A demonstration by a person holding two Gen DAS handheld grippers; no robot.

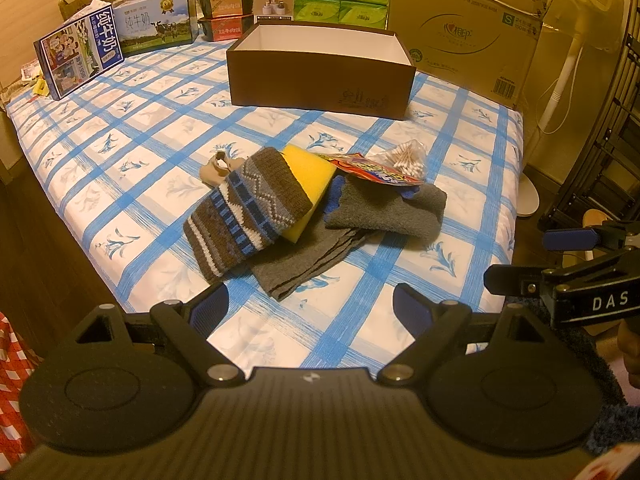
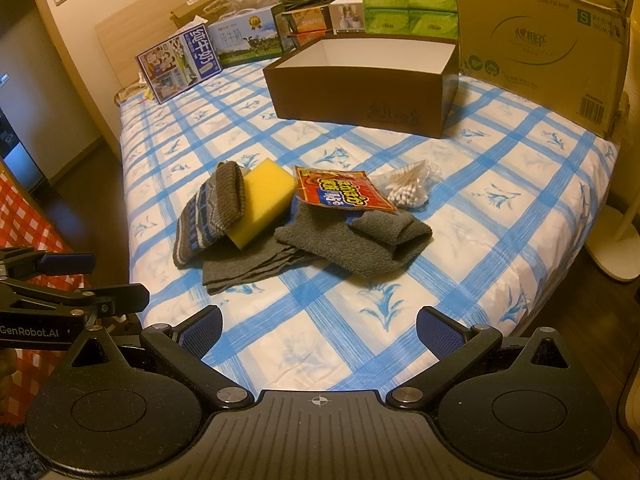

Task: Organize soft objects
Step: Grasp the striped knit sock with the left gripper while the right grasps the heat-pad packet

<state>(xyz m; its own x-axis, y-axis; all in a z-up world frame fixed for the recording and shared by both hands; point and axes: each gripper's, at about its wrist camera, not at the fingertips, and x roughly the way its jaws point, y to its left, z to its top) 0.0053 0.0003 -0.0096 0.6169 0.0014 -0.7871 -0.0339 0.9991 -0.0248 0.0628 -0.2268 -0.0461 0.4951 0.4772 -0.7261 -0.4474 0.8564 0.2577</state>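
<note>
2 tools [image 1: 310, 312] [image 2: 318, 332] wide, empty, lower frame. Pile mid-frame untouched: patterned sock [image 1: 248, 212], sponge [image 1: 310, 172]. Next: grasp sock, carry to box [image 1: 320, 76].

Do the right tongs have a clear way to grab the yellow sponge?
Partly, probably. The right tongs are open with bare bed between them and the pile, but the patterned knit sock lies over one end of the yellow sponge; the other end is uncovered.

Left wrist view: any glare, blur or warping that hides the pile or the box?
Left wrist view: warm, dim light, no glare, the pile sharp around the yellow sponge; fisheye bends the brown box and darkens the corners. Right wrist view: same orange cast, the red packet readable, bed edges curved.
</note>
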